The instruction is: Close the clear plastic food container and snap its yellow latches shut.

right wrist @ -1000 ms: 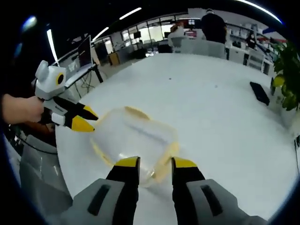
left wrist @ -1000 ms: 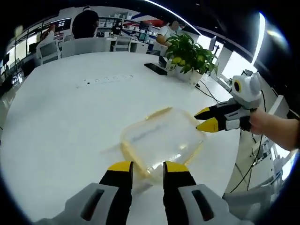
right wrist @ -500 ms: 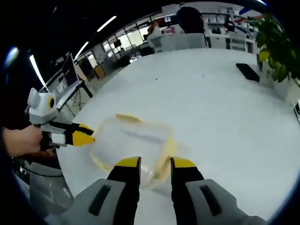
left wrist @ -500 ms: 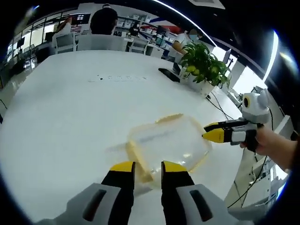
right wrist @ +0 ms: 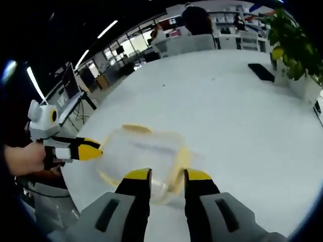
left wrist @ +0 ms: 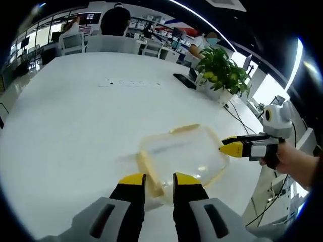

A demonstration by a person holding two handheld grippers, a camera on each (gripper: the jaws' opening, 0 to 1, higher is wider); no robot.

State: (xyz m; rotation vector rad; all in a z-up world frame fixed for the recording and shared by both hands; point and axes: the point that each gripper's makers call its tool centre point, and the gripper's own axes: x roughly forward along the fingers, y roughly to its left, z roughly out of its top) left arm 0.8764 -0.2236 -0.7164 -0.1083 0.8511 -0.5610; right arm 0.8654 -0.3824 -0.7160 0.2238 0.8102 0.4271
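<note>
A clear plastic food container (left wrist: 184, 151) with yellow latches (left wrist: 184, 128) lies on the white table (left wrist: 75, 116), its latches sticking outward. The jaws of my left gripper (left wrist: 159, 180) stand apart, and the container's near corner reaches into the gap. From the right, my right gripper (left wrist: 224, 147) comes in edge-on, tip against the container's right rim. In the right gripper view the same container (right wrist: 141, 151) lies ahead. There my right gripper (right wrist: 167, 175) stands open at its near edge, beside a yellow latch (right wrist: 180, 161). My left gripper (right wrist: 95, 149) touches its left side.
A potted plant (left wrist: 219, 63) and a flat black object (left wrist: 182, 80) stand at the table's far right. People sit at desks beyond the far edge. The table's edge runs close behind the container, with cables and floor below. A hand (left wrist: 295, 164) holds the right gripper.
Both views have shifted with the hands. The right gripper has come down to the container's right rim and rolled edge-on. The left gripper has closed in on the opposite side.
</note>
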